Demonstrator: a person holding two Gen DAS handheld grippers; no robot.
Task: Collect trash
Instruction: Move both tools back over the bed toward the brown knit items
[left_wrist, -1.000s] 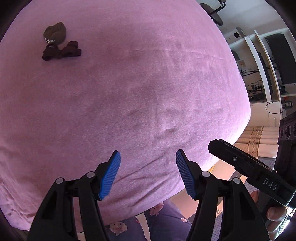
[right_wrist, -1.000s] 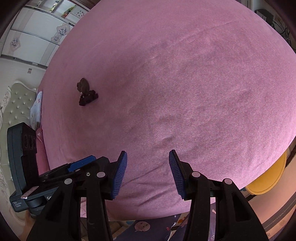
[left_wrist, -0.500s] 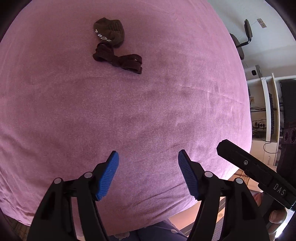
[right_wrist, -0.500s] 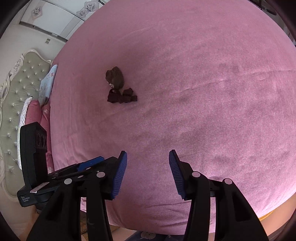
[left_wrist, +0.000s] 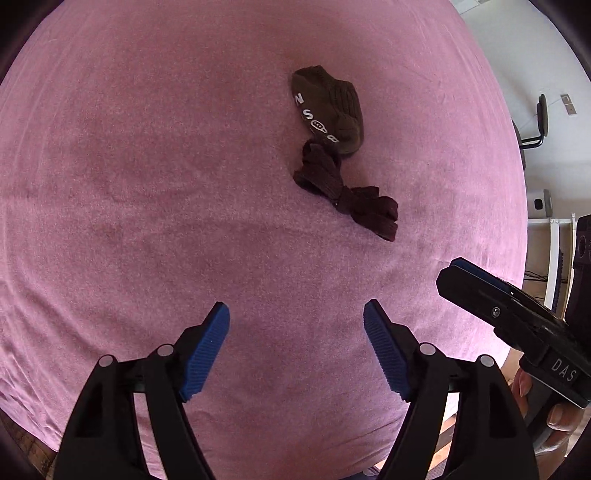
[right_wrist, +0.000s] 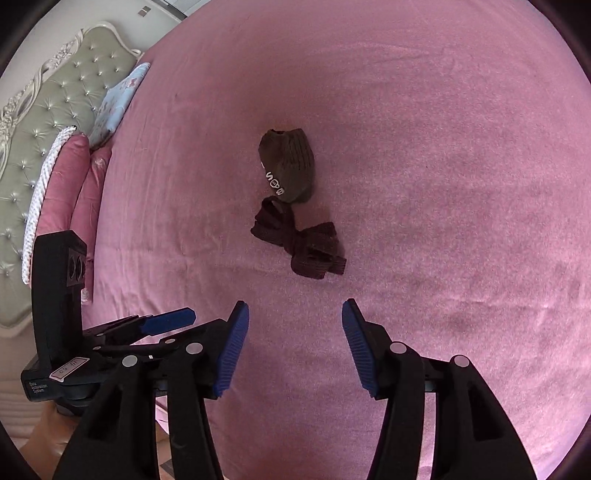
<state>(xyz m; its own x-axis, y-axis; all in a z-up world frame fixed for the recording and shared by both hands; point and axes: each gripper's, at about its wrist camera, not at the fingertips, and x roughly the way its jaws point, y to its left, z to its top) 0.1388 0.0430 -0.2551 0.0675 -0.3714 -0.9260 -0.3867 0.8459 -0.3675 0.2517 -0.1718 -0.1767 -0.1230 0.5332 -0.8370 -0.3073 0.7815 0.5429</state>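
Two crumpled dark-brown socks (left_wrist: 334, 147), touching.

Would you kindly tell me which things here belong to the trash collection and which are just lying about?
For the job:
- olive-brown sock with white lettering
- dark maroon ribbed sock, bunched up
- left hand-held gripper, open
- right hand-held gripper, open

Just lying about:
- pink bed sheet
- pink pillows
- pale blue pillow
- tufted green headboard
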